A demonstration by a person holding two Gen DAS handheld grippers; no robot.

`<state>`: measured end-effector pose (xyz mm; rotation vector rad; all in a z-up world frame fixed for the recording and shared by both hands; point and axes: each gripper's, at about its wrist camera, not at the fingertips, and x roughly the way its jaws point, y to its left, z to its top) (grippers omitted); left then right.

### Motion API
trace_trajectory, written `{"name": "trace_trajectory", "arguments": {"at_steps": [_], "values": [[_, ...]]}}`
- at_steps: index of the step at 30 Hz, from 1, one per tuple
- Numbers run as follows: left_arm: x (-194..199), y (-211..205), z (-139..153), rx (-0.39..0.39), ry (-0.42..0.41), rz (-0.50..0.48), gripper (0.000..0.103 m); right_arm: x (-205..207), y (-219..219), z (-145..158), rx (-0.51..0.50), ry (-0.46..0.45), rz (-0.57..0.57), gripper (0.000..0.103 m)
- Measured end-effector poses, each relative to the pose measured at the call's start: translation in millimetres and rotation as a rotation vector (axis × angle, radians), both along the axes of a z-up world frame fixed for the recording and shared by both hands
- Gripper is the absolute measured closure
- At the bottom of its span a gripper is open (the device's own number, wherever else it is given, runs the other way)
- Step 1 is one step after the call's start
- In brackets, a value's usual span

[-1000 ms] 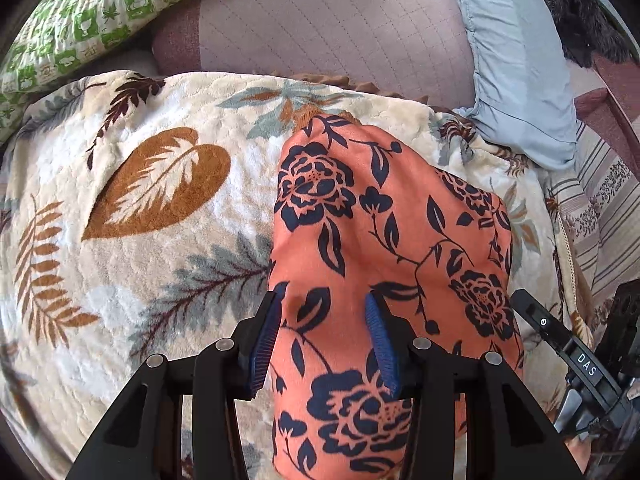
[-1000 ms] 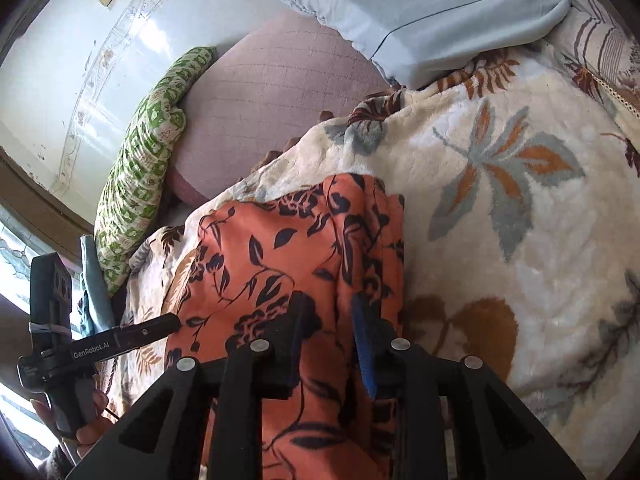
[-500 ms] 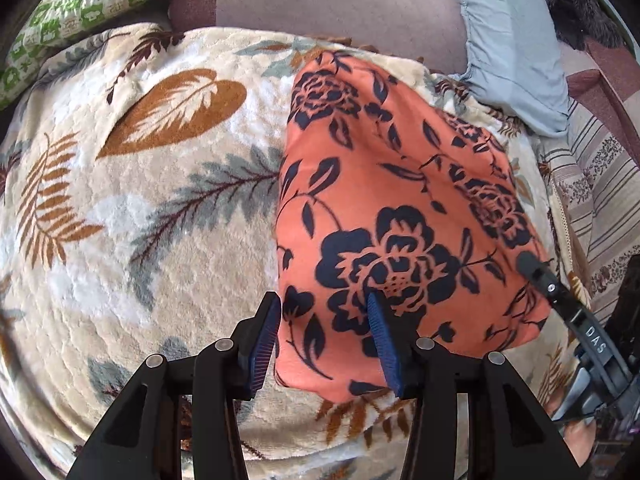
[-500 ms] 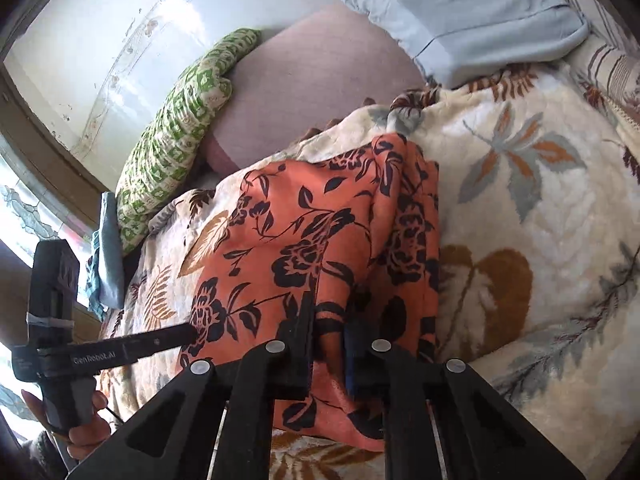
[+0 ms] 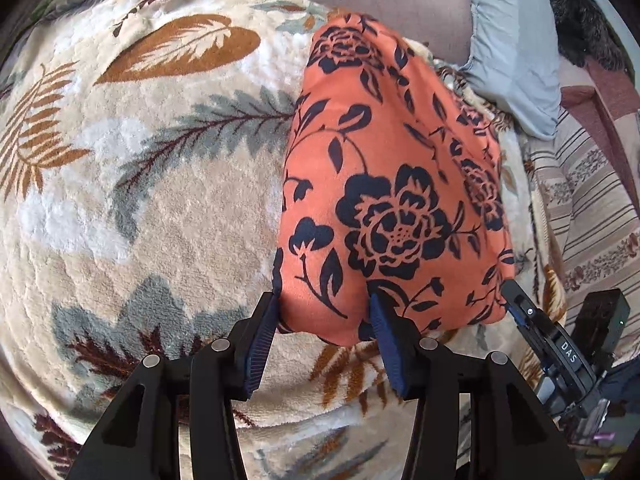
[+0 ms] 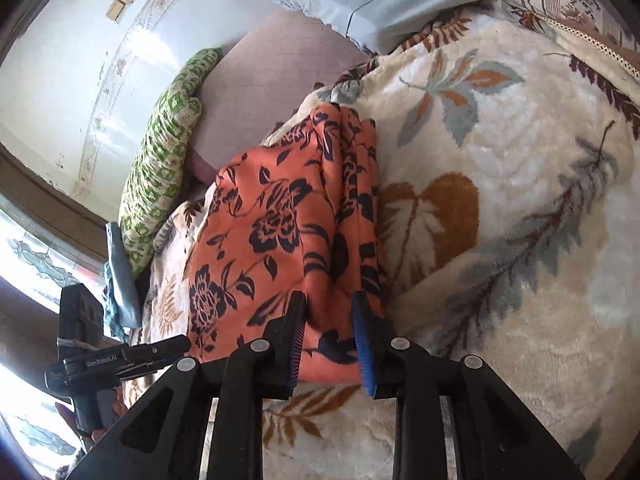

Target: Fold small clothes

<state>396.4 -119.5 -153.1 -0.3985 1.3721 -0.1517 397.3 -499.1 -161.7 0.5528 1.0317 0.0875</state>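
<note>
Two grippers at one orange garment [image 5: 384,184]: left gripper [image 5: 322,312] half open astride its near left corner, right gripper [image 6: 328,320] just reopened, narrow, near edge between its pads. Folded, lying lengthwise away toward the pillows [image 6: 160,168] on a leafy blanket [image 5: 140,200], wide bare blanket either side.

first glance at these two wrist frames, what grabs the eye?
The orange cloth with dark navy flowers, folded and lying on the cream leaf-patterned blanket, dominates both views. The left gripper and right gripper each have their blue pads at its near edge, the right one's jaws just opening.
</note>
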Motion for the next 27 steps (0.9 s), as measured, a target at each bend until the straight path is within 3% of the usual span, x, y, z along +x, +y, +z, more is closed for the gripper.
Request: {"name": "trace_trajectory", "arguments": {"at_steps": [3, 6, 8, 10, 12, 14, 18, 27], "values": [[1, -6, -16, 0.048, 0.029, -0.012, 0.051, -2, 10, -15, -0.139, 0.048, 0.030, 0.080], [-2, 5, -12, -0.018, 0.046, 0.003, 0.051, -4, 3, -11, -0.088, 0.051, 0.015, 0.072], [-4, 11, 1, -0.041, 0.014, -0.032, 0.054, -3, -6, 3, -0.076, 0.024, -0.013, 0.070], [-2, 22, 16, -0.044, -0.036, -0.044, 0.053, 2, -17, 18, -0.049, -0.016, -0.051, 0.060], [3, 32, 28, -0.035, -0.074, -0.023, 0.046, 12, -26, 29, -0.037, -0.043, -0.092, 0.028], [9, 39, 38, -0.007, -0.097, 0.013, 0.035, 29, -28, 35, -0.045, -0.046, -0.108, 0.019], [39, 37, 40, 0.040, -0.082, 0.040, 0.033, 71, -25, 28, -0.027, -0.014, -0.068, 0.017], [117, -4, 20, -0.036, -0.033, 0.035, 0.033, 118, -31, -17, 0.036, 0.061, -0.076, 0.017]]}}
